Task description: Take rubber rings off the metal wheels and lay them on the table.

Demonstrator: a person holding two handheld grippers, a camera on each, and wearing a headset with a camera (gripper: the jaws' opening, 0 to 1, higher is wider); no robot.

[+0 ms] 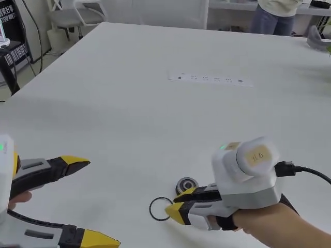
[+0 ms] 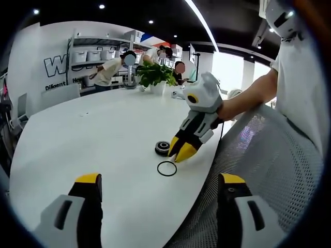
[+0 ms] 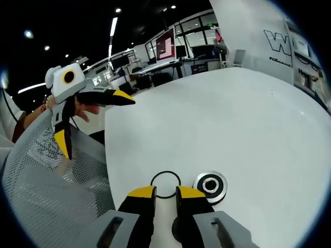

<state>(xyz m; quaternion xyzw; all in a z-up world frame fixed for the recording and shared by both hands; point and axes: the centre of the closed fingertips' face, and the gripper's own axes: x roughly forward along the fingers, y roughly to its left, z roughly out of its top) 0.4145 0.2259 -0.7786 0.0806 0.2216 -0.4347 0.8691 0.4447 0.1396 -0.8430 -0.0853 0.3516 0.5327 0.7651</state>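
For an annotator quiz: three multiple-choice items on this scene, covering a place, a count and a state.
1. Where is the rubber ring relative to the metal wheel? A around it; B flat on the table beside it; C under it.
2. How many metal wheels? A one; B three; C five.
3. How is the left gripper? A shut on the ring; B shut on the wheel; C wide open.
Key: B, ring lies bare on the table; A, one wheel shows; C, its tips stand far apart.

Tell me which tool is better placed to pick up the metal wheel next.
Right, probably. The right tool has its tips right beside the wheel and the loose ring; the left tool hangs wide open, well off to the side.
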